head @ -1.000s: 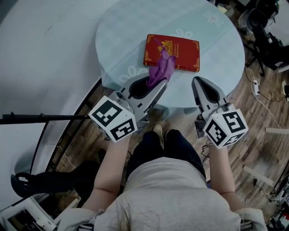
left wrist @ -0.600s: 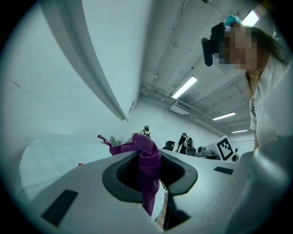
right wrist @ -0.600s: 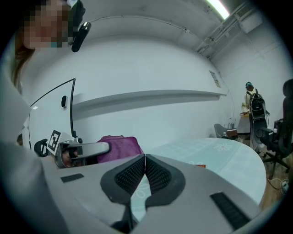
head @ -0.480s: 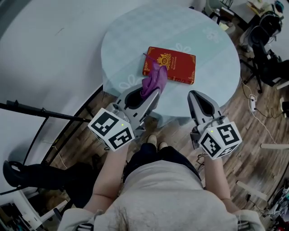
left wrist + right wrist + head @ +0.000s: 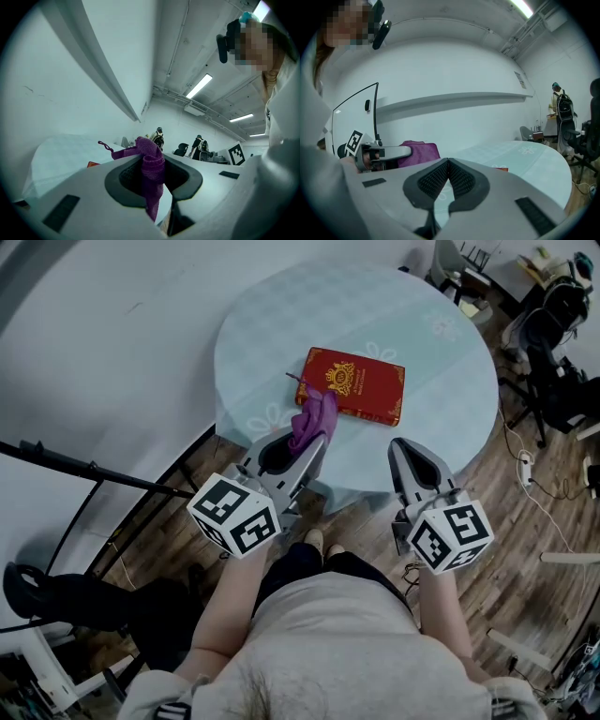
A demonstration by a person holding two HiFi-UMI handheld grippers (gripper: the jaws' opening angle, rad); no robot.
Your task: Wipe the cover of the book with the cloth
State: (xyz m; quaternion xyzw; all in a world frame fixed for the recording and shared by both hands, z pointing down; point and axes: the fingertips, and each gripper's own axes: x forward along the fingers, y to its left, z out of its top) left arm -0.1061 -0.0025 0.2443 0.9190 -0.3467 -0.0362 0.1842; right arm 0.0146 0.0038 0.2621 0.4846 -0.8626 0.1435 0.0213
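Note:
A red book point(image 5: 354, 383) with a gold emblem lies flat on the round pale-blue table point(image 5: 441, 381); only a corner of the book point(image 5: 93, 164) shows past the left jaws. My left gripper point(image 5: 311, 439) is shut on a purple cloth point(image 5: 315, 422), held near the table's front edge just short of the book's near left corner. The cloth point(image 5: 151, 164) bunches between the jaws and hangs below them. My right gripper point(image 5: 405, 452) is shut with nothing in it, low at the table's front edge, to the right of the left one. From its camera the cloth point(image 5: 419, 152) shows at left.
The table carries white flower prints. A curved white wall point(image 5: 112, 343) stands close on the left. A black stand bar point(image 5: 84, 470) crosses at lower left. Office chairs point(image 5: 553, 343) and cables lie on the wooden floor at right. Distant people point(image 5: 199, 145) stand across the room.
The view has shifted a little. My left gripper with the cloth sits slightly further back from the book; the right gripper stays low by the table edge.

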